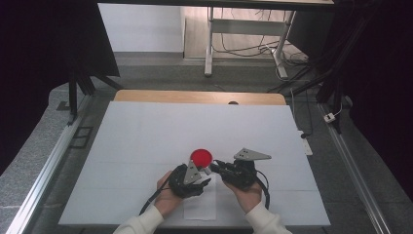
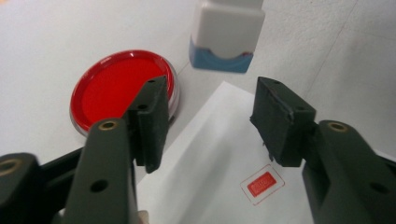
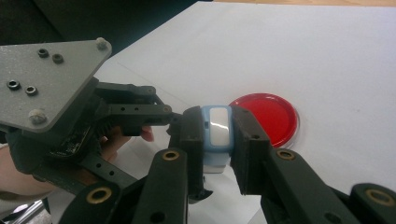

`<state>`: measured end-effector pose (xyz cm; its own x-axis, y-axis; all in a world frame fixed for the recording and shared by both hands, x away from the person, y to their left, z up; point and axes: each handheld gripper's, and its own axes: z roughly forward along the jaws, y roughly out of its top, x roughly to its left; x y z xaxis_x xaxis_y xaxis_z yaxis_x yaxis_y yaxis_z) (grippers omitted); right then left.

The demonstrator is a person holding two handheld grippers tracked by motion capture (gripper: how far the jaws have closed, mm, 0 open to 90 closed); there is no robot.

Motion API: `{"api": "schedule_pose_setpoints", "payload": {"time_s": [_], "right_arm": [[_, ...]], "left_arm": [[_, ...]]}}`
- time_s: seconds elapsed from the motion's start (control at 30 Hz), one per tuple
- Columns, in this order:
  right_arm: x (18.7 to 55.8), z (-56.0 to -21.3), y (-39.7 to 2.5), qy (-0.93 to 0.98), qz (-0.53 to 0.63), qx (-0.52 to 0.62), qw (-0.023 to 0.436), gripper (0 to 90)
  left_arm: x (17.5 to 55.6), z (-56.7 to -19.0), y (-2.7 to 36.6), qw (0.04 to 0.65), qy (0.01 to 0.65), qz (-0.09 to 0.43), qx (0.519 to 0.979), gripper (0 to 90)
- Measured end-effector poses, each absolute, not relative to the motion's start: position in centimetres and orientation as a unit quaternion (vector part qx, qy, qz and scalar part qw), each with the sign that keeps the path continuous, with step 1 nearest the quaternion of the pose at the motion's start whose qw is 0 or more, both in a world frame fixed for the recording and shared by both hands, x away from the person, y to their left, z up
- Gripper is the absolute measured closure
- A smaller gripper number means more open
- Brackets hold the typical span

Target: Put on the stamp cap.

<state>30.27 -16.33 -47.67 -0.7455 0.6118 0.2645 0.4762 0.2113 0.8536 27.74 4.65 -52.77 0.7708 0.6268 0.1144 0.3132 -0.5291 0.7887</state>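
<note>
My right gripper is shut on a small white and pale-blue stamp, holding it just above the near corner of a white paper sheet. A round red ink pad lies right behind it on the table. The paper carries one red rectangular stamped mark. In the left gripper view the stamp hangs ahead, beyond the jaws. My left gripper stands open over the paper's edge, with nothing between its jaws, close to the left of the right gripper.
A large white sheet covers the wooden table. Metal rails run along both sides on the floor. A desk frame with cables stands at the far end. The person's hands and white sleeves come in at the near edge.
</note>
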Motion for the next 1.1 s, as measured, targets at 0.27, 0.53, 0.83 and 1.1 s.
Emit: {"api": "schedule_pose_setpoints", "payload": {"time_s": [0.27, 0.53, 0.83, 1.1], "right_arm": [[30.5, -47.6, -16.7, 0.771, 0.522, 0.358, 0.067, 75.4], [30.7, -47.4, -17.2, 0.769, 0.523, 0.362, 0.068, 75.4], [30.9, -47.3, -17.5, 0.770, 0.520, 0.361, 0.078, 75.4], [31.2, -47.4, -17.8, 0.775, 0.513, 0.359, 0.085, 75.4]], "left_arm": [[27.7, -52.3, 5.4, 0.406, 0.280, 0.176, 0.852, 43.9], [27.0, -51.4, 7.9, 0.406, 0.290, 0.165, 0.851, 43.3], [26.0, -50.8, 12.0, 0.416, 0.328, 0.152, 0.835, 41.5], [25.2, -50.9, 15.6, 0.418, 0.362, 0.157, 0.818, 40.9]]}}
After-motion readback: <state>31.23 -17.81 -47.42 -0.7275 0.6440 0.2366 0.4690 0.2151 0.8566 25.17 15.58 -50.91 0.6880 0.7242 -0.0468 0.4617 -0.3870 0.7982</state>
